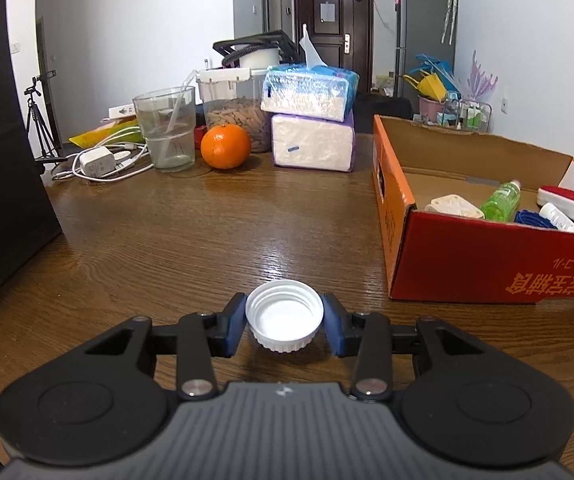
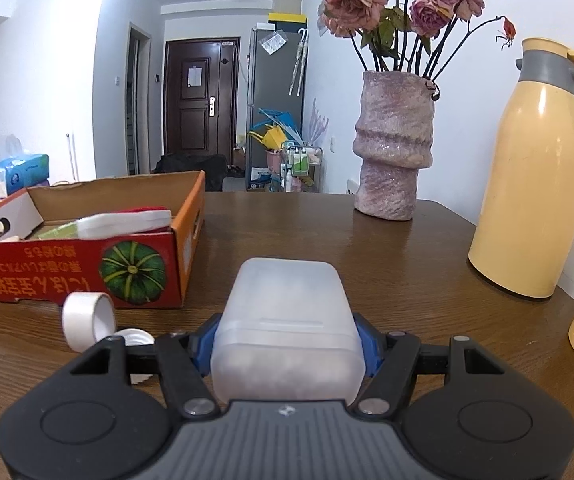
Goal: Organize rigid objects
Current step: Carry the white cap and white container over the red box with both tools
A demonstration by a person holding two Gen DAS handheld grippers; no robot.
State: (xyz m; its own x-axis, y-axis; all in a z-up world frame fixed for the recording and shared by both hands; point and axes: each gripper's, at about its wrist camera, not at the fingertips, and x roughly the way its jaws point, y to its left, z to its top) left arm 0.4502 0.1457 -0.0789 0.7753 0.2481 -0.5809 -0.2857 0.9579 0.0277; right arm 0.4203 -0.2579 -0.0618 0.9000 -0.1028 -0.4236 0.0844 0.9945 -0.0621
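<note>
Now left tongs (image 1: pixel 284 322) pinch white cap (image 1: pixel 284 316); right tongs (image 2: pixel 285 346) clamp frosted case (image 2: pixel 287 328), box (image 2: pixel 87 264) nearby.

Left tongs (image 1: pixel 284 322) clamped; right tongs (image 2: pixel 285 344) clamped

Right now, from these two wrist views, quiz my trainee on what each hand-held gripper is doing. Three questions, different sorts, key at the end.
1. True or false: the left hand-held gripper holds a white bottle cap, open side up.
2. What does the right hand-held gripper clamp?
3. The roll of white tape stands: A) inside the cardboard box; B) on the table in front of it.

Key: 1 true; 2 a frosted plastic case; 3 B.
</note>
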